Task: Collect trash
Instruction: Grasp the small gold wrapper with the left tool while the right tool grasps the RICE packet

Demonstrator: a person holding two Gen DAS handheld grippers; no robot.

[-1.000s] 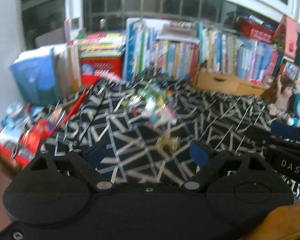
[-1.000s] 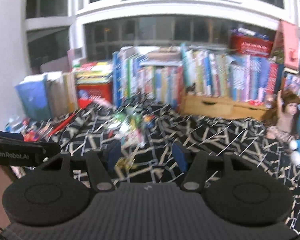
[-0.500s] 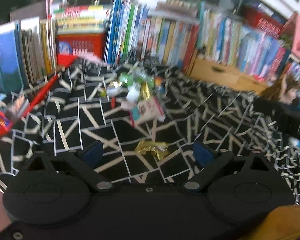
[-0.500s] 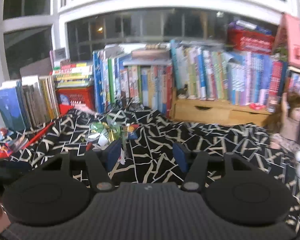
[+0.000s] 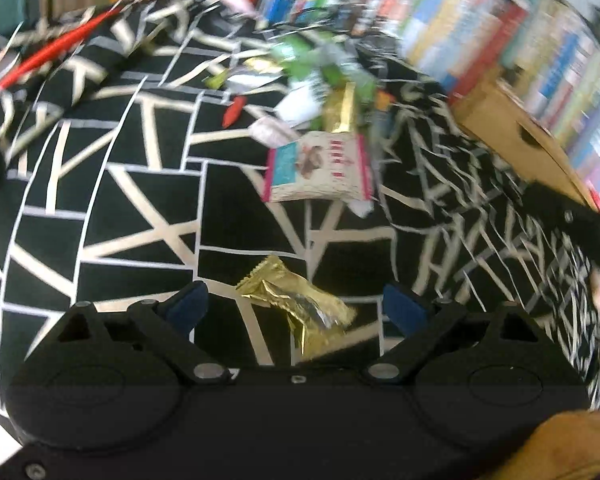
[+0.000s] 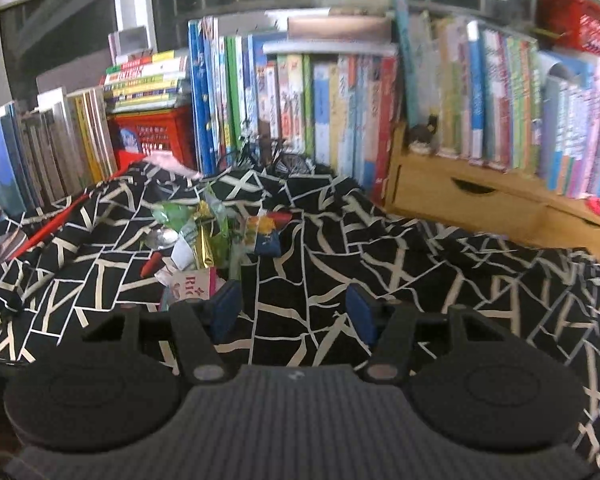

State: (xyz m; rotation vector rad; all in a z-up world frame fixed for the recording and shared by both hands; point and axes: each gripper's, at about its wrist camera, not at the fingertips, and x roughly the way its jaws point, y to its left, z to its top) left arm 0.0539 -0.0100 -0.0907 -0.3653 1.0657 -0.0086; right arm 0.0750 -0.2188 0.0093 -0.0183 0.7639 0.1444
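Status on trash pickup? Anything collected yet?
Done: nothing visibly collected, and no bin is in view. In hand: the left claw is open, with a gold wrapper lying on the cloth between its fingers, not gripped. The right claw is open over bare cloth. Left: that wrapper, the white packet and the pile of wrappers behind it.

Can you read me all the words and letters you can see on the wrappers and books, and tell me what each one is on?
"RIC": red letters on the white snack packet behind the right gripper; the remaining letters are hidden.

White and teal packet beyond the left gripper: red print, too blurred to read.

Gold wrapper: no words show.

Book spines and red crate: printing too small and blurred to read.
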